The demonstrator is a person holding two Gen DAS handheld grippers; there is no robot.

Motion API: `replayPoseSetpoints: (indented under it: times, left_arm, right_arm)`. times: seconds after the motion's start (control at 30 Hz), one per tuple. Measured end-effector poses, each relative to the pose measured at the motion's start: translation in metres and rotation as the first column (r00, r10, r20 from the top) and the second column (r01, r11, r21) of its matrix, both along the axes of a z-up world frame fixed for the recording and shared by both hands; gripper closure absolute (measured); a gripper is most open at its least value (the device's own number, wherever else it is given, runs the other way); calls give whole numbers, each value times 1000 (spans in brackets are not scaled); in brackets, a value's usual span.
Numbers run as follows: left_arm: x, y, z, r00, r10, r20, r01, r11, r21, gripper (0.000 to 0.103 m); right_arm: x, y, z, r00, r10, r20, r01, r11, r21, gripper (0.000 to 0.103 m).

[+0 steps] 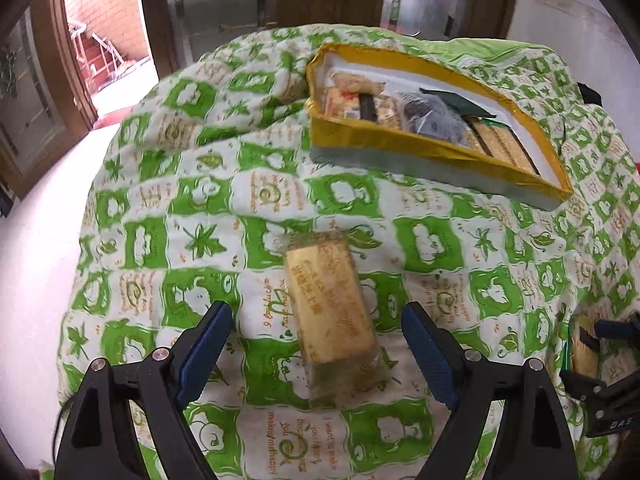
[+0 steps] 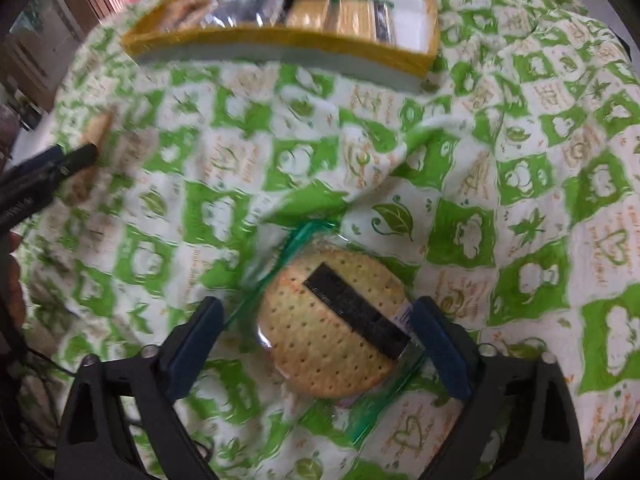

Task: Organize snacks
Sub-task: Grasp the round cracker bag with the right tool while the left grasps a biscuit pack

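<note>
Left wrist view: left gripper spread wide, pads clear of the wafer pack lying flat on the cloth between them at lower centre. Pack's long axis runs from upper left to lower right, tilted slightly off the fingers' line. Printing on its gold face is too blurred to read. Cloth carries English lettering; "I want to make you happy" is legible near the bottom edge. Yellow-rimmed box sits upper right, holding several packs. Right gripper shows at the right edge over another pack; its state can't be told from here.

Right wrist view: right gripper spread wide around a round cracker pack in clear wrap, lower centre; right pad just beside the wrap, contact uncertain. A black band crosses the cracker from upper left to lower right. Box lies along the top. Left gripper enters at the left edge. No label readable on the pack.
</note>
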State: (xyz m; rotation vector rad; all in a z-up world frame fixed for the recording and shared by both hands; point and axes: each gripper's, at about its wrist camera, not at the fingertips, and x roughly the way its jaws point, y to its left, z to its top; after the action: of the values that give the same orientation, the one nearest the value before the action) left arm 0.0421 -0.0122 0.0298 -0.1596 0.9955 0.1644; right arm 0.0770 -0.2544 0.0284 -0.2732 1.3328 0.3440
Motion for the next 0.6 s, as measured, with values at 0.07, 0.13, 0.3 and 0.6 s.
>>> replayPoseSetpoints:
  times: [0.07, 0.13, 0.3, 0.6]
  left_arm:
    - [-2, 2, -2, 1000, 2, -1, -2, 1000, -5, 14]
    - [-3, 1, -2, 1000, -6, -1, 6, 1000, -8, 14]
    - [-6, -3, -2, 1000, -30, 10, 30, 1000, -9, 14]
    - [-3, -6, -7, 999, -40, 0, 40, 999, 4, 14]
  right_arm:
    - [0, 2, -5, 1000, 2, -7, -2, 1000, -11, 4]
    - [0, 2, -7, 1000, 1, -10, -2, 1000, -15, 4]
    - [0, -1, -3, 1000, -11, 4, 11, 999, 38, 13]
    - [3, -3, 29, 1000, -12, 26, 5, 963, 268, 19]
